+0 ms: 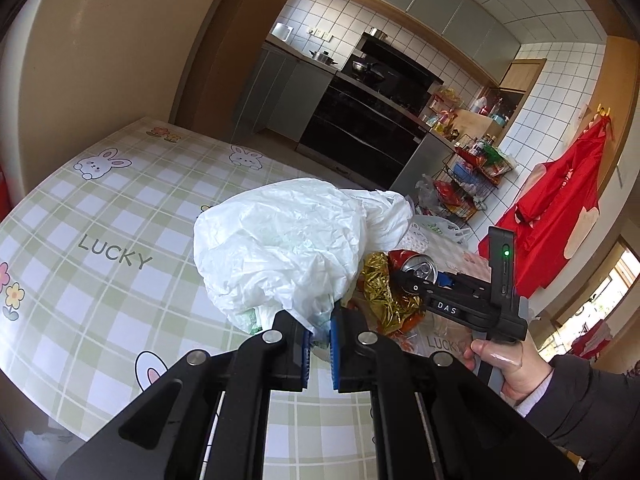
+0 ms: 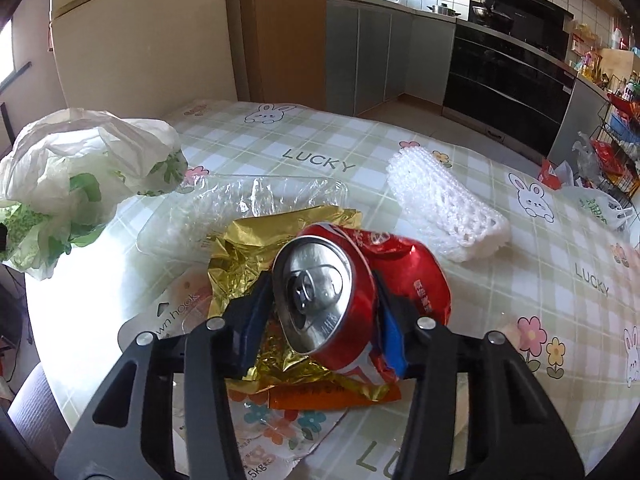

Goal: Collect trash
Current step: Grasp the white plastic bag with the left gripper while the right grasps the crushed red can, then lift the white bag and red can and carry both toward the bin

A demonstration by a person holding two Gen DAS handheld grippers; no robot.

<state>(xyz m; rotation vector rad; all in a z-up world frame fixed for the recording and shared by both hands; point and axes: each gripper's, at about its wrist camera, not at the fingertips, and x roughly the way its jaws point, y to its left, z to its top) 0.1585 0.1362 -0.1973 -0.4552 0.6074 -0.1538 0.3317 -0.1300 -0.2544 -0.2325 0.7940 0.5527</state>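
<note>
My left gripper [image 1: 320,344] is shut on the edge of a white plastic bag [image 1: 288,244] and holds it up over the table; the bag also shows at the left of the right wrist view [image 2: 80,168]. My right gripper [image 2: 320,320] is shut on a crushed red can [image 2: 340,292], top facing the camera, above a gold foil wrapper [image 2: 256,248]. In the left wrist view the right gripper [image 1: 416,286] holds the can [image 1: 416,266] just right of the bag, beside the gold wrapper [image 1: 380,292].
On the green checked tablecloth [image 2: 520,240] lie a clear plastic tray [image 2: 248,208], white foam netting [image 2: 448,208], an orange wrapper [image 2: 320,394] and a hook package [image 2: 176,312]. A fridge [image 2: 140,40], kitchen counters and a wire rack [image 1: 472,176] stand beyond.
</note>
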